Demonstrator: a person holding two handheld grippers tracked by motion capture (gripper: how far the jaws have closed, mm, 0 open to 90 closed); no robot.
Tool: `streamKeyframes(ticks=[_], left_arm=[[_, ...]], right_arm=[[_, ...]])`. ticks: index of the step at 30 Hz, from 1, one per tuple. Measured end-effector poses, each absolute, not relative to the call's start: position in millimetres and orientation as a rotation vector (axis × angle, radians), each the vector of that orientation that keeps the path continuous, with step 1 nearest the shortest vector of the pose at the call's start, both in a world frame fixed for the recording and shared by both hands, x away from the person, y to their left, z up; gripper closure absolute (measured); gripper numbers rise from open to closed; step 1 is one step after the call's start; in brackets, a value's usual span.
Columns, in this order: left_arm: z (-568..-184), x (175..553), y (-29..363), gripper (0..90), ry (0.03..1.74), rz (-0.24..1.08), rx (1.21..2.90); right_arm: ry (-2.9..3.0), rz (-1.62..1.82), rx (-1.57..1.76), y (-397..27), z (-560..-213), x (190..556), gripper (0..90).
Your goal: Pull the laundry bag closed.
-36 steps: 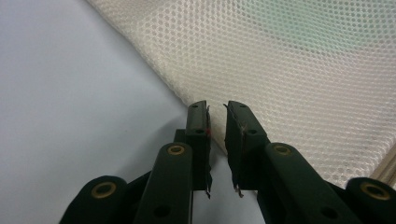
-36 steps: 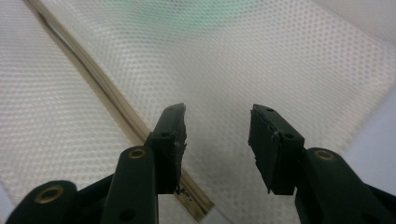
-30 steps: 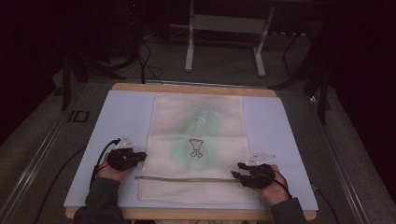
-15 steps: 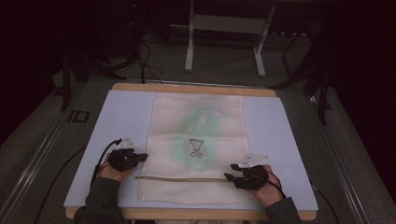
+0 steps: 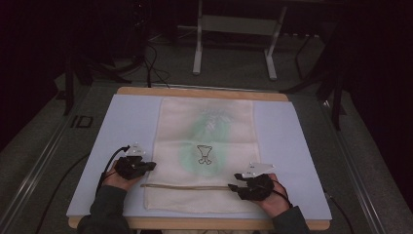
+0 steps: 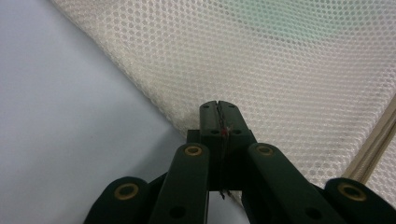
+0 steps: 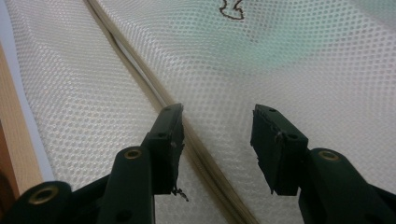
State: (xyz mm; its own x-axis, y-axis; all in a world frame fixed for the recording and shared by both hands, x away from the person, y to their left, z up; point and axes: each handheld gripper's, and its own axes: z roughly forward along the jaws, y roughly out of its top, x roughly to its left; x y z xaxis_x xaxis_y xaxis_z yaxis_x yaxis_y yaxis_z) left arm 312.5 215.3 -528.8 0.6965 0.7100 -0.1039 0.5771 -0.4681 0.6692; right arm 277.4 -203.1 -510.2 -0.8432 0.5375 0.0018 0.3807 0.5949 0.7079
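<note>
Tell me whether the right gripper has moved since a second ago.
Yes. In the high view the right gripper has slid left along the zipper of the mesh bag, toward the goblet drawing. Its jaws have just been opening, nothing held.

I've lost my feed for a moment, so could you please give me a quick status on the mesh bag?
Left gripper shut at mesh bag left edge. Right gripper jaws just opened wide over the zipper, nothing between them. Bag flat on the mat; nothing in the way.

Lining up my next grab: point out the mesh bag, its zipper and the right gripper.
mesh bag (image 5: 219, 122), high view, upper cloth panel.
zipper (image 5: 187, 186), high view, middle of the strip.
right gripper (image 7: 217, 126), right gripper view, between its open jaws.
</note>
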Motion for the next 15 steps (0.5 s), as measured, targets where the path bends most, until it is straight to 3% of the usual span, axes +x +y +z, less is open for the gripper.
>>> streamKeyframes(ticks=[15], left_arm=[[-530.7, 313.8, 216.1, 89.3, 0.971, 0.219, 2.198]], right_arm=[[2.635, 1.104, 0.705, -183.8, -509.2, 272.5, 53.6]])
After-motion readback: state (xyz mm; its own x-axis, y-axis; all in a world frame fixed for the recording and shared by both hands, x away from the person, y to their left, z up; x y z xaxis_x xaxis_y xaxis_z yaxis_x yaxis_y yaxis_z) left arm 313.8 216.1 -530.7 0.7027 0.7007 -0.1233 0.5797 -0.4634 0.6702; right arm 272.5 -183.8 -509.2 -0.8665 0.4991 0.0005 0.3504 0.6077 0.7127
